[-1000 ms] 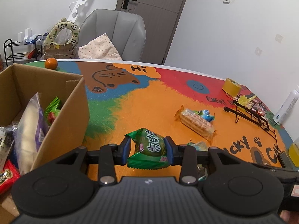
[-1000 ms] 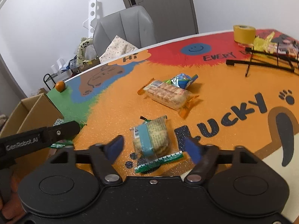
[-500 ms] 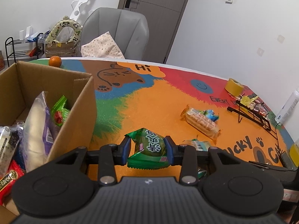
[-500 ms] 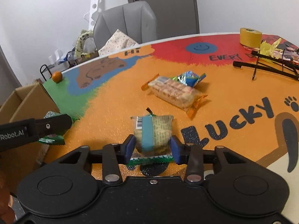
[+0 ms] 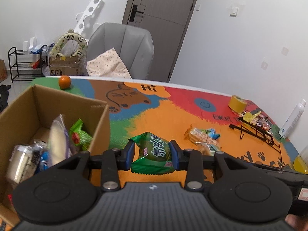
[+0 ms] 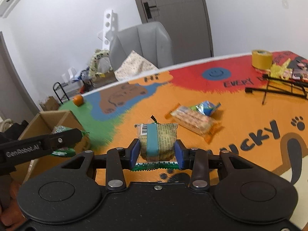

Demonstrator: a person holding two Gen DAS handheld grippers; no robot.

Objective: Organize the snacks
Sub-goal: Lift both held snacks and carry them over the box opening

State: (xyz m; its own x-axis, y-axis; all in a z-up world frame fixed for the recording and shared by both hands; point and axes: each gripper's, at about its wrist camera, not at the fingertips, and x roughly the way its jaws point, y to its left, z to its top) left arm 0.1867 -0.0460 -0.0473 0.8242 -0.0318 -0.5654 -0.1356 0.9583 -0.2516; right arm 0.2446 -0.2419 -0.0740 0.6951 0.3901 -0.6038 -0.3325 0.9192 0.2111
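My left gripper (image 5: 152, 155) is shut on a green snack packet (image 5: 154, 152) and holds it above the table, just right of the open cardboard box (image 5: 100, 127) that holds several snacks. My right gripper (image 6: 156, 153) is shut on a clear-wrapped snack with a teal band (image 6: 156, 140), lifted off the table. In the right wrist view the left gripper (image 6: 57, 140) with its green packet hangs beside the box (image 6: 55, 115). A long cracker pack (image 6: 192, 122) and a small blue-green packet (image 6: 206, 106) lie on the orange mat.
An orange fruit (image 5: 64, 82) sits at the table's far left edge. A yellow tape roll (image 5: 237, 102), a black wire rack (image 5: 258, 129) and a white bottle (image 5: 292, 119) stand at the right. A grey chair (image 5: 123, 52) is behind the table.
My right gripper closed on the teal-banded snack and lifted it. My left gripper rose with the green packet and moved closer over the box.
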